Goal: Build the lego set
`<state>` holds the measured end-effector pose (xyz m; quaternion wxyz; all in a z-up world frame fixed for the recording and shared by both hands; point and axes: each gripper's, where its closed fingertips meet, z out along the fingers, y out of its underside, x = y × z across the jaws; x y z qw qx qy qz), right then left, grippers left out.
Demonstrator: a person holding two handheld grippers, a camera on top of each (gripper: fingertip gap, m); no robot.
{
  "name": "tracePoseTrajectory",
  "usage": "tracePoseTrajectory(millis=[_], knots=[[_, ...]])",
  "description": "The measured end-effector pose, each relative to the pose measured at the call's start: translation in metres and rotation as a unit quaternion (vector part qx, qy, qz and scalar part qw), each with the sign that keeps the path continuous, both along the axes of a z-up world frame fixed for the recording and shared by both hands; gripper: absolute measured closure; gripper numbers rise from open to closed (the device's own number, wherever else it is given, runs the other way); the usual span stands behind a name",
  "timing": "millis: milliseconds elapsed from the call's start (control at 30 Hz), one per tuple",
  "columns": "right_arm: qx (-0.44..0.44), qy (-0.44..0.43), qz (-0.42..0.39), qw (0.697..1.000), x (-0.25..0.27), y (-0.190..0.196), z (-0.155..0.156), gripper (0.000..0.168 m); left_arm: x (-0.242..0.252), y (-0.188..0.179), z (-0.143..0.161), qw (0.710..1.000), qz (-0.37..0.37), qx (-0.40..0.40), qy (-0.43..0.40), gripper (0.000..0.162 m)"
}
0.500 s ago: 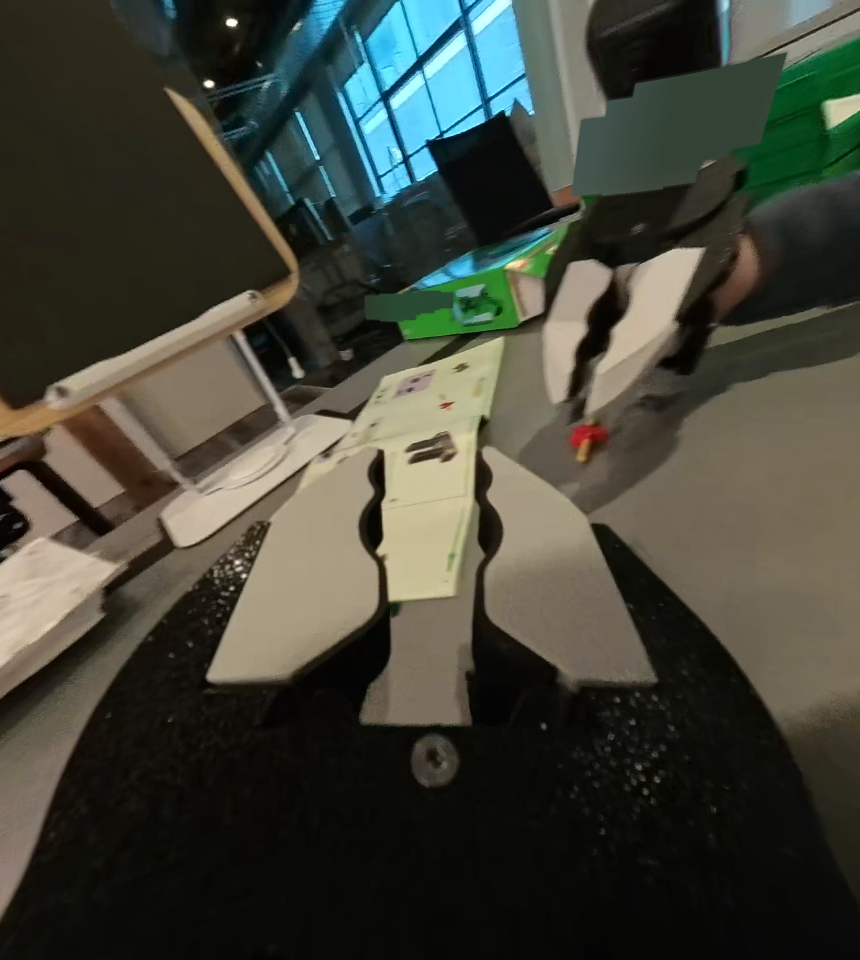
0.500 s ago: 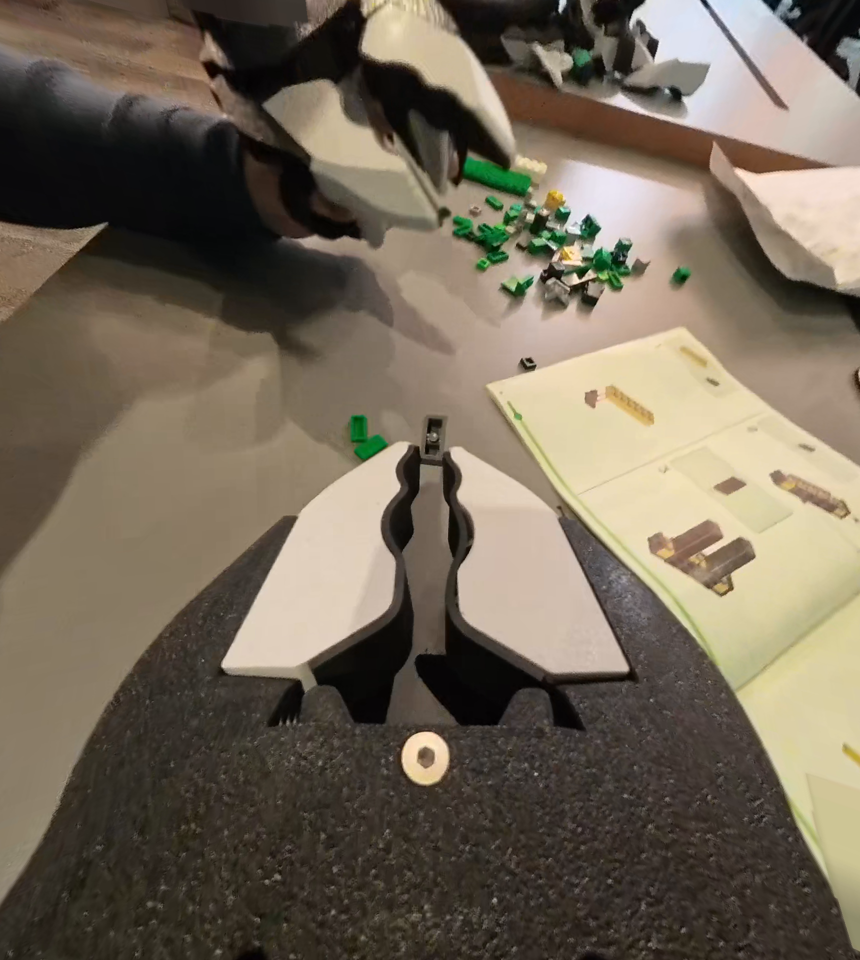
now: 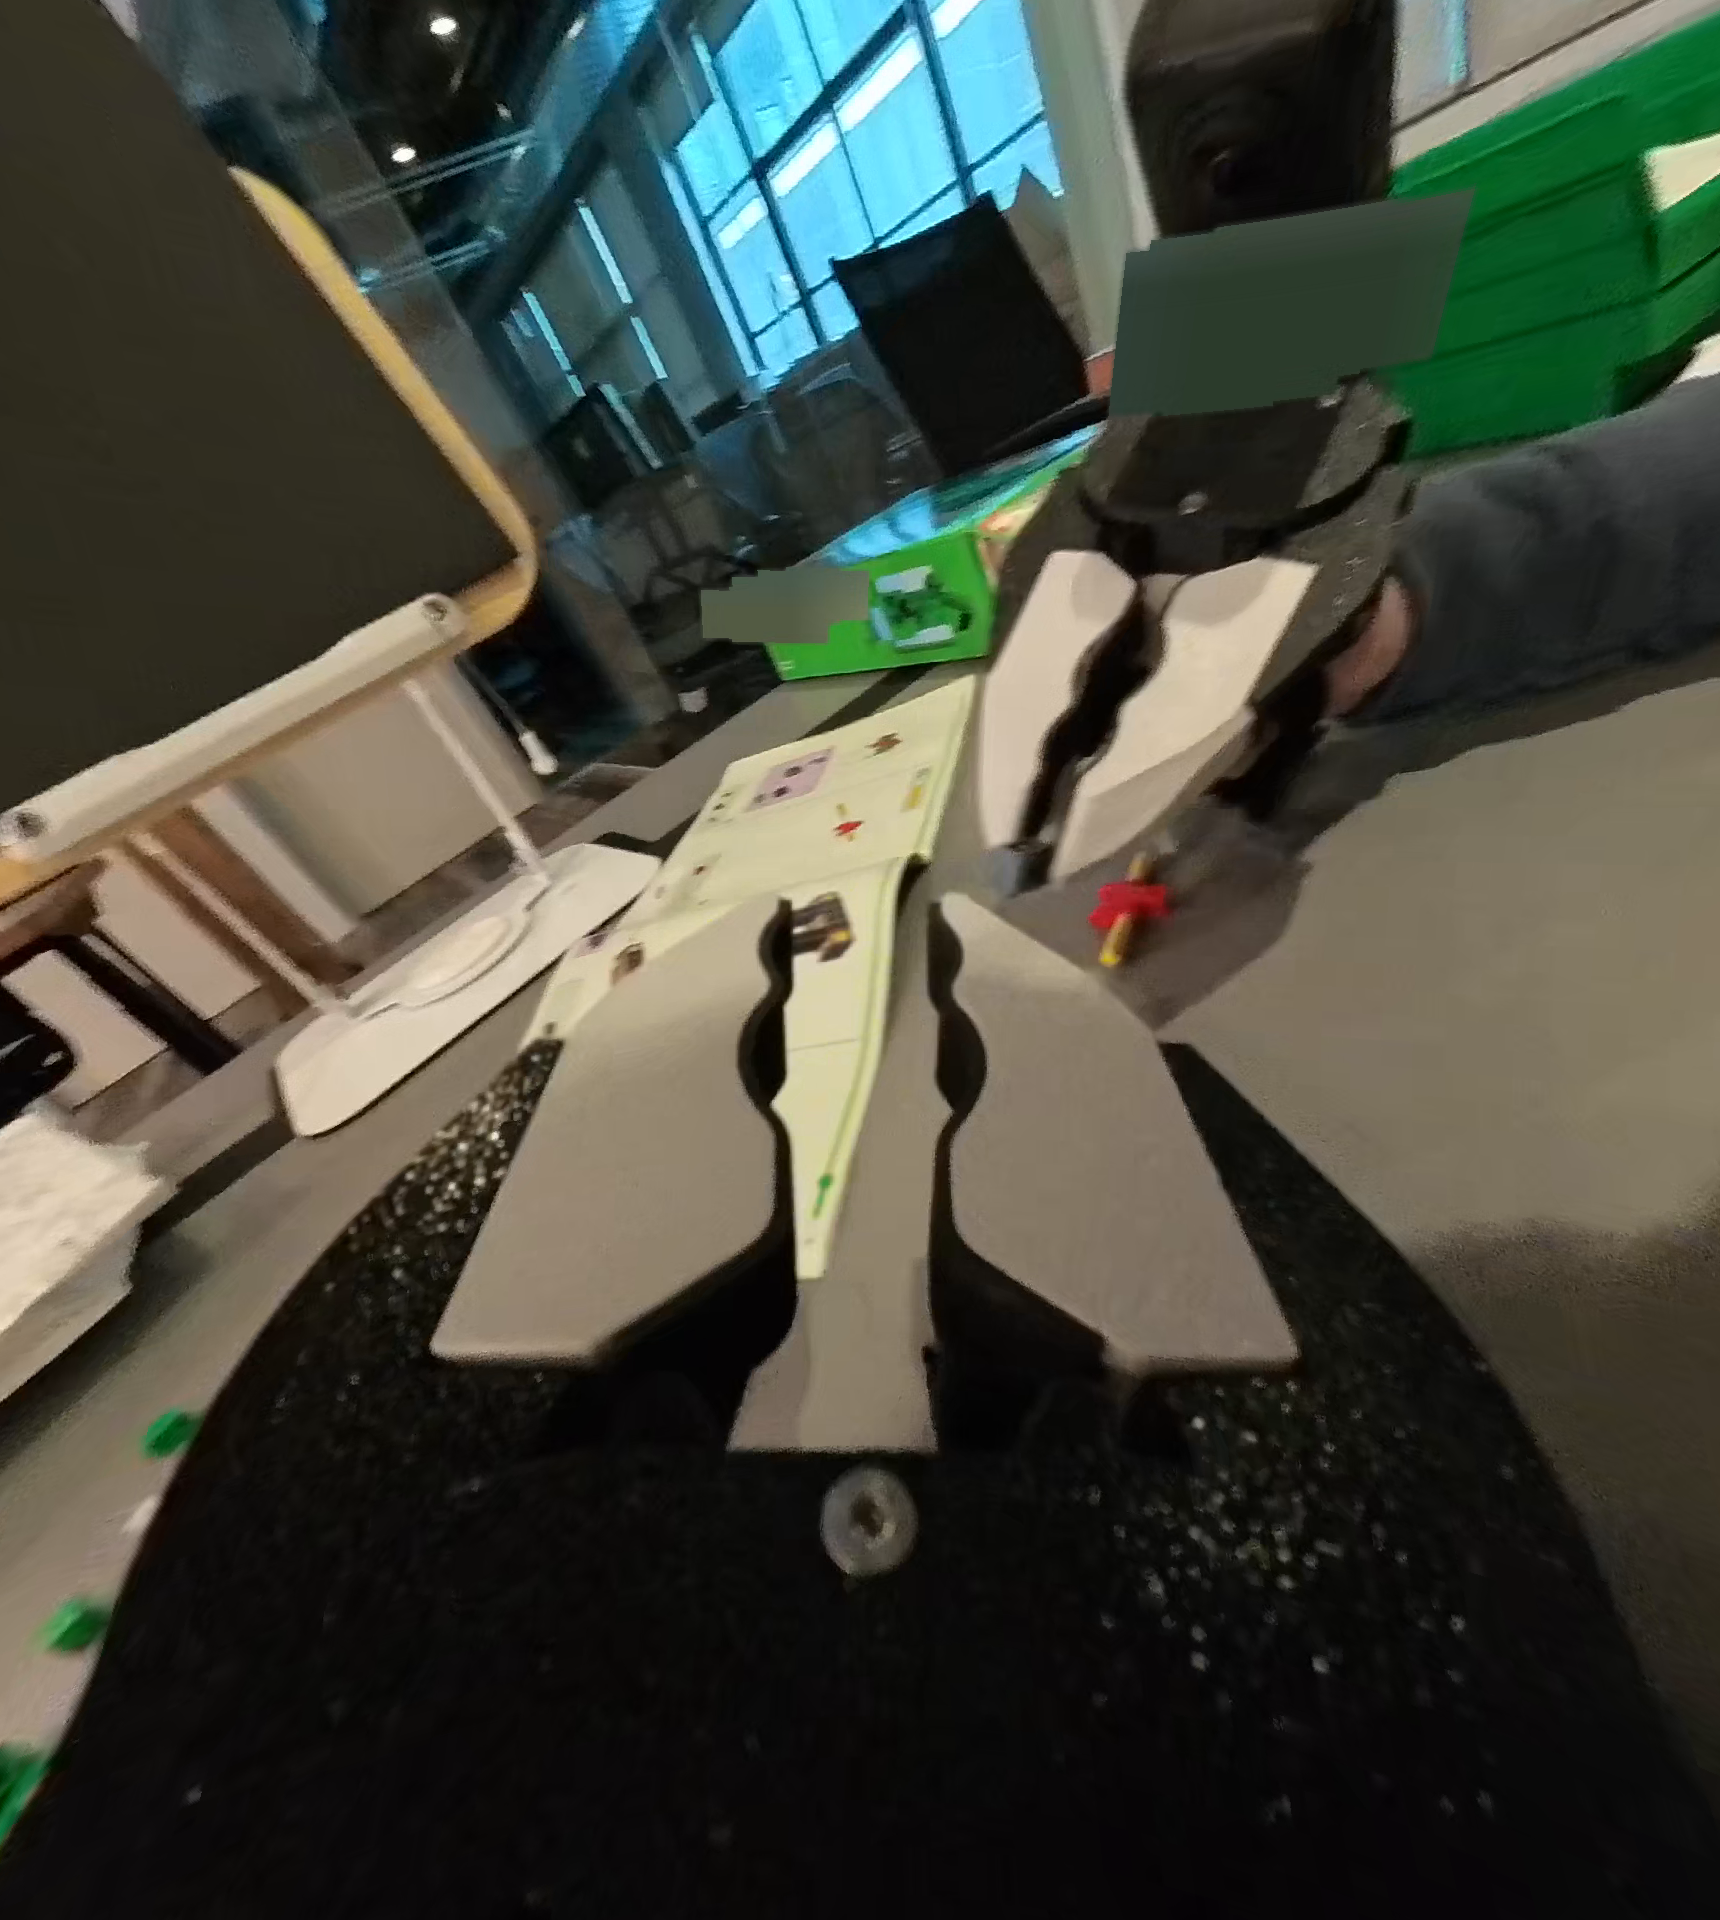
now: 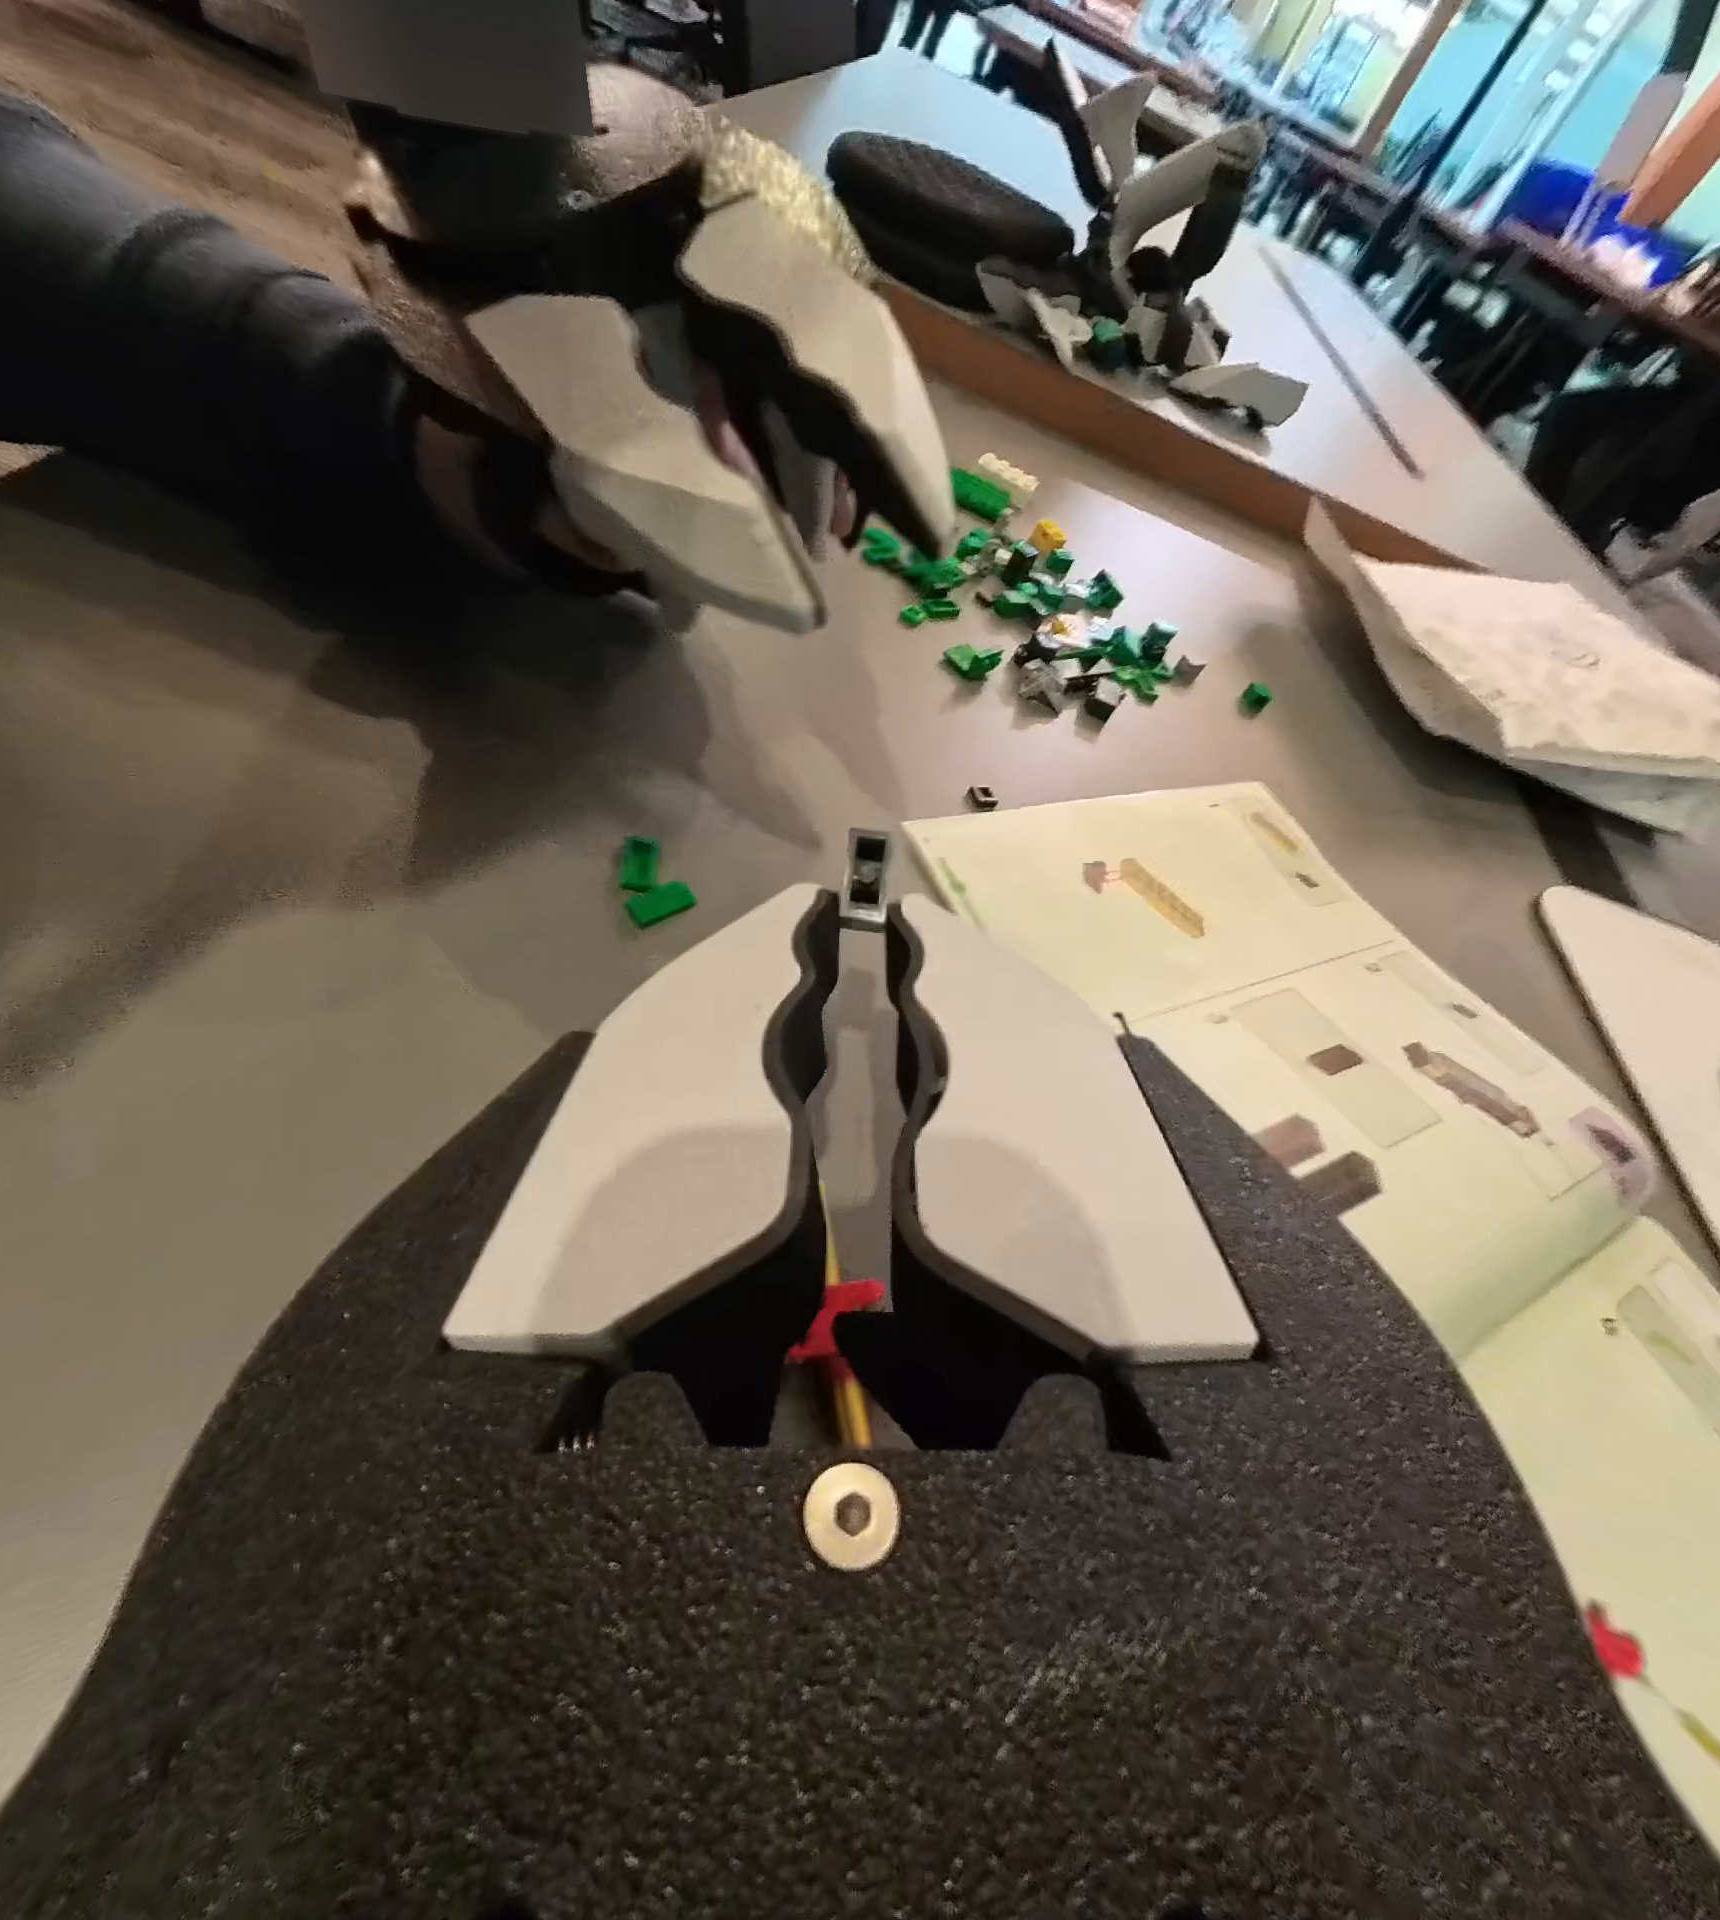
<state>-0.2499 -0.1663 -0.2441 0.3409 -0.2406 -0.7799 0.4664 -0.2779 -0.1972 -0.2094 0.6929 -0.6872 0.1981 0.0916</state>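
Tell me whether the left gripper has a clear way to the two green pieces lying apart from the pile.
Probably yes. The left gripper is open and empty, raised above the table, and the two green pieces lie on bare tabletop. The right gripper, shut on a small grey piece, sits close beside them.

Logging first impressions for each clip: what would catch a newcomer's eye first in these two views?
Probably the right gripper, shut on a small grey brick at its fingertips, low over the grey table. Next, the scatter of mostly green loose bricks farther out, where the open left gripper hangs empty. The pale green instruction booklet lies open to the right, and a red-and-yellow piece sits under the right gripper.
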Motion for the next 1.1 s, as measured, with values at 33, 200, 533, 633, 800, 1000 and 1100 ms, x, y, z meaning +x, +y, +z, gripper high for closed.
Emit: tracePoseTrajectory(millis=[33,200,533,633,800,1000,1100], knots=[[-0.007,-0.017,0.001,1.0,0.002,-0.001,-0.002,0.16,-0.006,-0.001,0.001,1.0,0.015,0.004,0.002,0.138],[0.039,-0.142,0.014,0.989,0.018,-0.011,-0.027,0.16,-0.039,-0.013,0.014,0.995,0.089,0.046,-0.023,0.14],[0.097,-0.25,-0.006,0.963,0.032,-0.014,-0.047,0.16,-0.056,-0.019,0.016,0.99,0.125,0.057,-0.031,0.143],[0.107,-0.27,-0.007,0.957,0.035,-0.015,-0.052,0.16,-0.056,-0.018,0.015,0.99,0.125,0.054,-0.033,0.143],[0.122,-0.279,-0.006,0.953,0.036,-0.016,-0.059,0.16,-0.056,-0.018,0.015,0.99,0.123,0.054,-0.037,0.143],[0.105,-0.267,0.003,0.958,0.037,-0.019,-0.049,0.149,-0.058,-0.02,0.017,0.989,0.127,0.06,-0.04,0.143],[0.082,-0.215,-0.014,0.973,0.031,-0.007,-0.025,0.149,-0.065,-0.028,0.022,0.985,0.149,0.076,-0.042,0.143]])
